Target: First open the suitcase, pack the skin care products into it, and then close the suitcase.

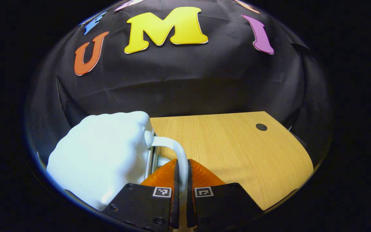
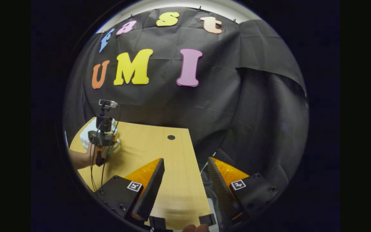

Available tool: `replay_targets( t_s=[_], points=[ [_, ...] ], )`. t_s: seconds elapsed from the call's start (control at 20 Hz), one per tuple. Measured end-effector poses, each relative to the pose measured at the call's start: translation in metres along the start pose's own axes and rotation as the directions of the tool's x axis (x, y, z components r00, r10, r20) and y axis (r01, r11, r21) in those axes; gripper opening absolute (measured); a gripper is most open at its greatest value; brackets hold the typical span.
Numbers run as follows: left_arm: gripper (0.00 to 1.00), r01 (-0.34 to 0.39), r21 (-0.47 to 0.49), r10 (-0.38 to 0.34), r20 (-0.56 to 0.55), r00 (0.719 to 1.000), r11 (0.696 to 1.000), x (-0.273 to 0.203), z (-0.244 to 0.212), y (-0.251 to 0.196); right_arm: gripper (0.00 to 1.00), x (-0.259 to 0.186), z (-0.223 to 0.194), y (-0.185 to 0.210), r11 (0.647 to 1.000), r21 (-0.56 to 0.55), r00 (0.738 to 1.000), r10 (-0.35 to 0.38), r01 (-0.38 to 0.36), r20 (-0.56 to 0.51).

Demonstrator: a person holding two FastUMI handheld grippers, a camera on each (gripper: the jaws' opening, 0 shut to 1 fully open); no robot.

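My left gripper [image 1: 182, 170] is pinched tight on the curved white handle [image 1: 175, 149] of the pale suitcase [image 1: 101, 158], which sits just ahead and to the left of my fingers on the wooden table [image 1: 237, 151]. My right gripper [image 2: 185, 180] hangs wide open with nothing in it, over the table's near edge, well apart from the suitcase [image 2: 85, 137] at far left.

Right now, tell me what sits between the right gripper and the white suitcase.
Bare wooden table, seen in the right gripper view. The right gripper hangs open over it; the suitcase is at the far left, where the left gripper is.
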State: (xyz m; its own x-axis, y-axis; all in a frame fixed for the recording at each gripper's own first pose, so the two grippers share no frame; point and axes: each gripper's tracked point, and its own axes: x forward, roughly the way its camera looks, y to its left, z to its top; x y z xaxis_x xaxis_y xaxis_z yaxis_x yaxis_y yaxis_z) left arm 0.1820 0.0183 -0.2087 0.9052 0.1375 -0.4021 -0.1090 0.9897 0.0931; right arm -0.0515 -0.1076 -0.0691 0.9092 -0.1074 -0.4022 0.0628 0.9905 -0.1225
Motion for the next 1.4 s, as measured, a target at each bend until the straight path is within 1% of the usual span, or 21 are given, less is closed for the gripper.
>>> replay_targets(
  t_s=[0.1, 0.15, 0.2, 0.25, 0.3, 0.35, 0.4, 0.45, 0.5, 0.55, 0.65, 0.8, 0.85, 0.9, 0.95, 1.0, 1.05, 1.1, 1.25, 1.3, 1.4],
  points=[
    [0.14, -0.034, 0.038, 0.034, -0.005, 0.999, 0.999, 0.006, -0.007, -0.001, 0.79, 0.003, -0.002, 0.0, 1.0, 0.0, 1.0, 0.006, -0.006, -0.007],
    [0.16, -0.053, 0.066, 0.052, 0.004, 0.999, 0.996, 0.004, -0.009, -0.001, 0.81, 0.004, -0.003, 0.0, 1.0, 0.001, 1.0, 0.007, -0.007, -0.012],
    [0.2, -0.05, 0.077, 0.05, -0.001, 0.999, 0.996, 0.007, -0.012, -0.005, 0.81, 0.004, -0.004, -0.001, 1.0, 0.003, 1.0, 0.009, -0.009, -0.015],
    [0.23, -0.061, 0.085, 0.062, -0.004, 0.998, 0.995, 0.008, -0.016, -0.005, 0.81, 0.006, -0.004, -0.002, 1.0, 0.002, 1.0, 0.009, -0.009, -0.014],
    [0.41, -0.048, 0.085, 0.049, -0.015, 0.999, 0.995, 0.007, -0.018, -0.01, 0.81, 0.006, -0.004, -0.002, 1.0, -0.003, 1.0, 0.01, -0.01, -0.012],
    [0.46, -0.033, 0.075, 0.034, -0.012, 0.999, 0.997, 0.004, -0.018, -0.016, 0.79, 0.007, -0.004, -0.002, 1.0, -0.007, 1.0, 0.01, -0.01, -0.012],
    [0.65, -0.008, 0.058, 0.008, 0.0, 1.0, 0.998, 0.001, -0.014, -0.022, 0.79, 0.008, -0.003, -0.001, 1.0, -0.006, 1.0, 0.016, -0.016, -0.01],
    [0.65, 0.027, 0.029, -0.027, 0.01, 1.0, 0.999, -0.008, -0.011, -0.031, 0.81, 0.009, -0.001, 0.001, 1.0, -0.004, 1.0, 0.02, -0.02, -0.006],
    [0.9, 0.047, 0.015, -0.048, 0.029, 0.998, 0.999, -0.014, -0.006, -0.037, 0.81, 0.011, -0.001, 0.003, 1.0, 0.001, 1.0, 0.026, -0.026, -0.002],
    [1.0, 0.054, 0.012, -0.054, 0.03, 0.998, 0.998, -0.024, -0.004, -0.038, 0.81, 0.013, 0.001, 0.006, 0.999, 0.008, 0.999, 0.033, -0.033, 0.004],
    [0.99, 0.075, 0.001, -0.075, 0.041, 0.996, 0.997, -0.05, 0.007, -0.04, 0.81, 0.017, 0.01, 0.017, 0.998, 0.021, 0.998, 0.056, -0.057, 0.028],
    [0.99, 0.105, -0.056, -0.095, 0.169, 0.981, 0.993, -0.109, 0.065, -0.029, 0.81, 0.027, 0.045, 0.041, 0.992, 0.037, 0.986, 0.111, -0.117, 0.122],
    [0.98, 0.093, -0.063, -0.077, 0.216, 0.973, 0.994, -0.134, 0.089, -0.018, 0.81, 0.031, 0.061, 0.052, 0.989, 0.045, 0.978, 0.13, -0.139, 0.16],
    [0.99, 0.074, -0.071, -0.053, 0.262, 0.964, 0.995, -0.156, 0.112, -0.007, 0.81, 0.033, 0.079, 0.063, 0.985, 0.056, 0.967, 0.149, -0.164, 0.206],
    [0.98, 0.073, -0.081, -0.044, 0.311, 0.949, 0.994, -0.176, 0.136, 0.001, 0.8, 0.035, 0.099, 0.074, 0.981, 0.063, 0.955, 0.161, -0.182, 0.251],
    [0.99, 0.073, -0.087, -0.036, 0.362, 0.932, 0.994, -0.193, 0.159, 0.008, 0.81, 0.036, 0.117, 0.086, 0.978, 0.063, 0.94, 0.174, -0.201, 0.293],
    [0.99, 0.07, -0.091, -0.028, 0.399, 0.917, 0.993, -0.209, 0.177, 0.015, 0.79, 0.035, 0.134, 0.096, 0.976, 0.06, 0.928, 0.18, -0.211, 0.326],
    [0.98, 0.067, -0.095, -0.021, 0.427, 0.904, 0.993, -0.222, 0.191, 0.021, 0.81, 0.033, 0.148, 0.104, 0.974, 0.059, 0.916, 0.184, -0.219, 0.355],
    [0.98, 0.062, -0.117, 0.001, 0.478, 0.879, 0.991, -0.247, 0.215, 0.037, 0.81, 0.02, 0.176, 0.124, 0.97, 0.073, 0.892, 0.183, -0.233, 0.414],
    [0.98, 0.058, -0.121, 0.008, 0.484, 0.875, 0.991, -0.25, 0.217, 0.04, 0.81, 0.015, 0.18, 0.129, 0.969, 0.073, 0.884, 0.182, -0.236, 0.431],
    [0.99, 0.042, -0.132, 0.027, 0.479, 0.877, 0.99, -0.253, 0.214, 0.046, 0.81, 0.008, 0.184, 0.135, 0.974, 0.046, 0.865, 0.173, -0.22, 0.47]
  ],
)
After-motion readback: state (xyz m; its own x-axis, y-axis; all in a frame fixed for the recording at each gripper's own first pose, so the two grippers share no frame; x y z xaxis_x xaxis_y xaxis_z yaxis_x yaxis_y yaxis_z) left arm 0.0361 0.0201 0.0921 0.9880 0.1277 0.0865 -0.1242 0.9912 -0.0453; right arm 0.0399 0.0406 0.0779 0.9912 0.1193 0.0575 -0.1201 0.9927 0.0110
